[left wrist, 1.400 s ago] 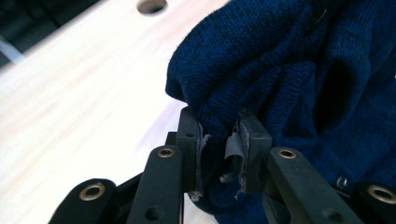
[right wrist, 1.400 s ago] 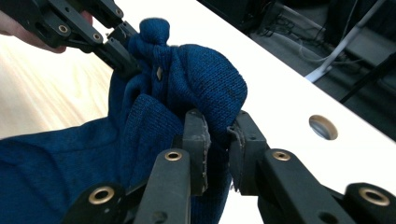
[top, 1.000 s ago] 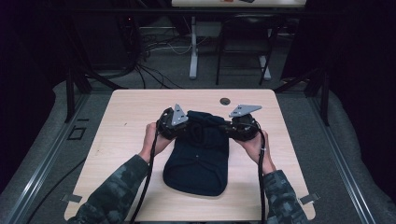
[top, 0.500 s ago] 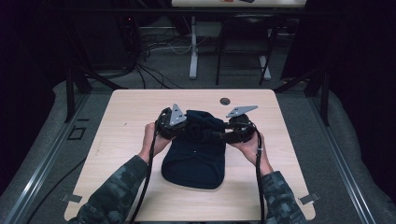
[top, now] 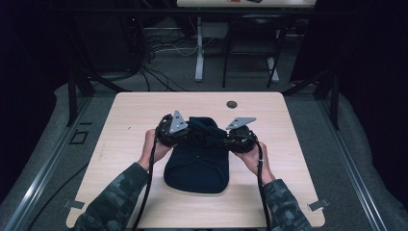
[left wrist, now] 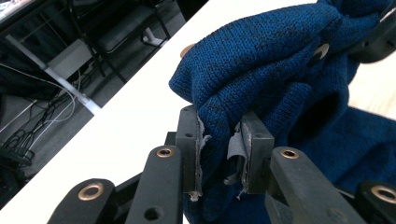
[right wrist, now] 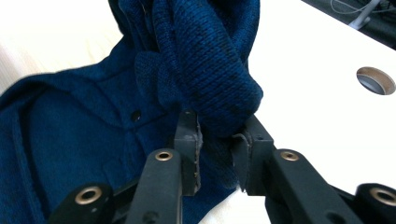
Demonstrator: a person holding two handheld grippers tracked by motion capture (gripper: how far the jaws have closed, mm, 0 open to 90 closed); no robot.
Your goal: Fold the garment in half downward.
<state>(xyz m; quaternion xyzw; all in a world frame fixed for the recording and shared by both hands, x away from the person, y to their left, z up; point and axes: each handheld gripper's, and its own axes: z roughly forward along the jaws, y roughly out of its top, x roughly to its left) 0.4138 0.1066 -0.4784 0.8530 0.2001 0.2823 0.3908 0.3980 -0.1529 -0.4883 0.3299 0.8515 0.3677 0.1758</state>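
No words, labels, brand marks, numbers or signs can be read in any of these views. The blue knit garment (left wrist: 280, 56) carries only plain buttons with no lettering that can be made out, and the light wooden surface (top: 120, 120) is unmarked. Small objects lie on the far desk at twelve o'clock in the high view, but they are too small and blurred to read.
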